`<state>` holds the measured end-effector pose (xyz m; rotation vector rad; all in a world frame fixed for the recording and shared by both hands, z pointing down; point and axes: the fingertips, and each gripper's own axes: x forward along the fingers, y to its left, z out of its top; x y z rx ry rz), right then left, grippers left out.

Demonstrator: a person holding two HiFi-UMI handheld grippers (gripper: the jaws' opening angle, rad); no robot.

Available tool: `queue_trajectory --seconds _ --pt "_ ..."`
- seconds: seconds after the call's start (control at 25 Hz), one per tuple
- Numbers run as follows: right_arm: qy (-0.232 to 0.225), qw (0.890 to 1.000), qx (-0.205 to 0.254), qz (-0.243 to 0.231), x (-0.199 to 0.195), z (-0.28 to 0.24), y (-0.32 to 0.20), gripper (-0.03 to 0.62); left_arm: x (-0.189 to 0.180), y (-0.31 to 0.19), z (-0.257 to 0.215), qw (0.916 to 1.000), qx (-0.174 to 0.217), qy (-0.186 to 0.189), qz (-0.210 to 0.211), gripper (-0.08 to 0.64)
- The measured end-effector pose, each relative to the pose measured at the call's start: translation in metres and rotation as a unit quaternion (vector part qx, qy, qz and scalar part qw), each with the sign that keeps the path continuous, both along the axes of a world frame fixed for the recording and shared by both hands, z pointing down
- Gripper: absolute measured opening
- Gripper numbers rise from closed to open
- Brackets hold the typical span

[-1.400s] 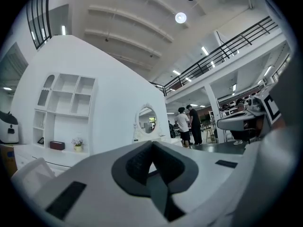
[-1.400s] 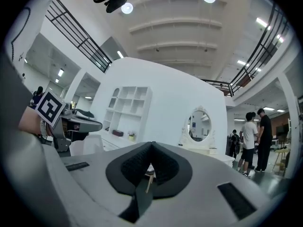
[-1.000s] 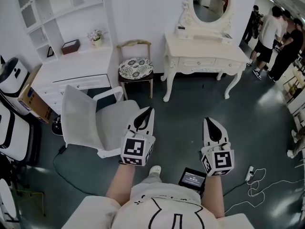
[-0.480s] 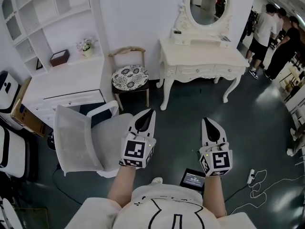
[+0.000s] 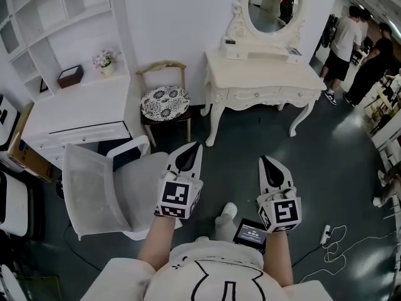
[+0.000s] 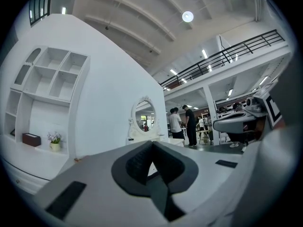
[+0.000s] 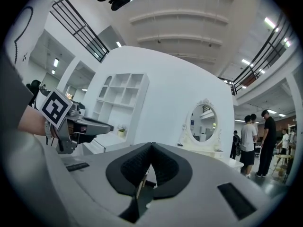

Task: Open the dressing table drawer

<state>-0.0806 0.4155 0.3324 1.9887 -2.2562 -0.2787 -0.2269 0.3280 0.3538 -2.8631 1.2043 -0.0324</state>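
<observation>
The cream dressing table (image 5: 263,73) stands against the white wall at the far middle, with an oval mirror (image 5: 273,2) on top. Its drawer fronts (image 5: 260,95) sit flush and closed. My left gripper (image 5: 195,147) and right gripper (image 5: 264,161) are held side by side over the dark floor, both pointing level at the table and well short of it. Both are shut with nothing between the jaws. In the left gripper view the mirror (image 6: 144,122) shows just past the shut tips (image 6: 152,144). The right gripper view shows the mirror (image 7: 201,122) right of its tips (image 7: 151,145).
A white office chair (image 5: 103,180) stands close on my left. A wooden chair with a patterned cushion (image 5: 164,101) sits left of the dressing table, beside a white shelf unit (image 5: 66,102). People (image 5: 363,49) stand at the far right. A small screen device (image 5: 250,233) and cables (image 5: 351,249) lie on the floor.
Both grippers have moved forward towards the dressing table, which now sits nearer and further left in the head view. The jaws of both stay shut.
</observation>
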Motion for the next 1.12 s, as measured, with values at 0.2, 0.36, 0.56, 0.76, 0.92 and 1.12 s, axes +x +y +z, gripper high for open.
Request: queue_trajectory --seconds 0.2,0.36,0.56,0.76,0.92,1.12 --pt "-0.017 1.000 0.005 0.003 0.021 -0.001 -0.021 0.011 0.014 -0.021 0.003 1.0000 -0.006 -0.004 -0.005 0.031" --pt "-0.035 0.999 0.015 0.023 0.048 0.000 -0.045 0.011 0.030 -0.042 0.004 0.9999 0.001 -0.010 -0.010 0.031" --pt "-0.035 0.999 0.009 0.019 0.074 0.002 -0.081 0.011 0.050 -0.074 0.003 0.9997 0.000 -0.014 -0.021 0.029" --pt "-0.042 0.999 0.002 0.005 0.100 0.006 -0.120 0.011 0.076 -0.107 0.006 0.9994 -0.003 -0.020 -0.028 0.031" --pt "-0.046 0.999 -0.002 -0.011 0.123 0.010 -0.155 0.011 0.101 -0.138 0.010 0.9991 -0.007 -0.024 -0.035 0.029" --pt "-0.048 0.999 -0.003 -0.024 0.162 0.004 -0.201 0.011 0.137 -0.181 0.006 0.9987 -0.009 -0.023 -0.044 0.029"
